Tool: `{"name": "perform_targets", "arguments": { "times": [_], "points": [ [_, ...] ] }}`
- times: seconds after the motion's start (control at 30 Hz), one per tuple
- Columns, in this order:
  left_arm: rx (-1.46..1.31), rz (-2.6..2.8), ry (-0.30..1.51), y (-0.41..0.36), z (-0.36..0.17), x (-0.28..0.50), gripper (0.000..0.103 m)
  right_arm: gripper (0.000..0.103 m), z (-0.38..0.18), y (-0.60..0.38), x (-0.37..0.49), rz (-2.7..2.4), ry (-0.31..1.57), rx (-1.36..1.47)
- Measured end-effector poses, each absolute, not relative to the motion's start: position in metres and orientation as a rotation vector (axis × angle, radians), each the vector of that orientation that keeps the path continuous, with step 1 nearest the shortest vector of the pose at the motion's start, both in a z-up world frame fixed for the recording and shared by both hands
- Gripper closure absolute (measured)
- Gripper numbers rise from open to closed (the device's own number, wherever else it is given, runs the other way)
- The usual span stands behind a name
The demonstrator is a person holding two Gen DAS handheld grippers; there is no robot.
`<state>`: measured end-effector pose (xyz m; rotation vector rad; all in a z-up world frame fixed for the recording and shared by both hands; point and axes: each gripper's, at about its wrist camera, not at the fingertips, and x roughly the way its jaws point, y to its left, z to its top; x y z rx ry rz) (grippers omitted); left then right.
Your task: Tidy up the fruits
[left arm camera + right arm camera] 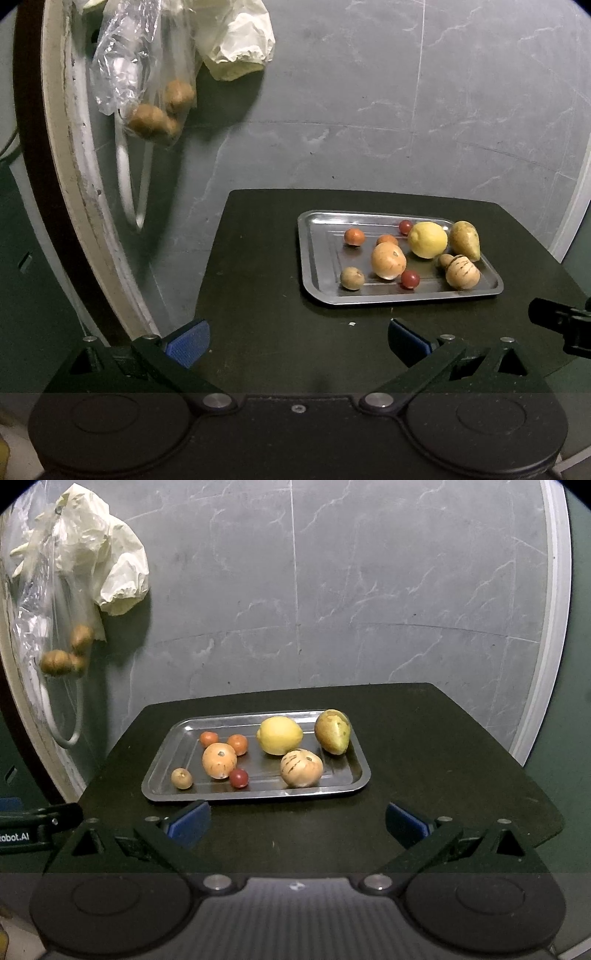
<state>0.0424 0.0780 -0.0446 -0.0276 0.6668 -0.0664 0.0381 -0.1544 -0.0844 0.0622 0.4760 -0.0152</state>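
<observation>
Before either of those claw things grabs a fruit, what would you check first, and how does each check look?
1. Left gripper jaws spread, holding nothing: ok.
2. Right gripper jaws spread, holding nothing: ok.
3. Shiny metal tray flat on the dark table: ok.
4. Yellow lemon and green-brown pear unobstructed from above: ok.
5. Small red round fruit clear of the round orange fruit: not ok, too close.
6. Where sorted fruit goes: cannot tell.

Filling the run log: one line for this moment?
left gripper: open, empty | right gripper: open, empty | fruits on tray | nothing grasped yet
</observation>
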Motion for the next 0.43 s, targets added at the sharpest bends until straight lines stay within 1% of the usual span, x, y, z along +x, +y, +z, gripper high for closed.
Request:
{"name": "perform_targets", "arguments": {
  "times": [0.43],
  "points": [
    [-0.020, -0.072, 0.679, 0.076, -0.046, 0.059, 0.001, 0.000, -0.086, -0.156, 0.053, -0.023, 0.490, 0.069]
  ]
}}
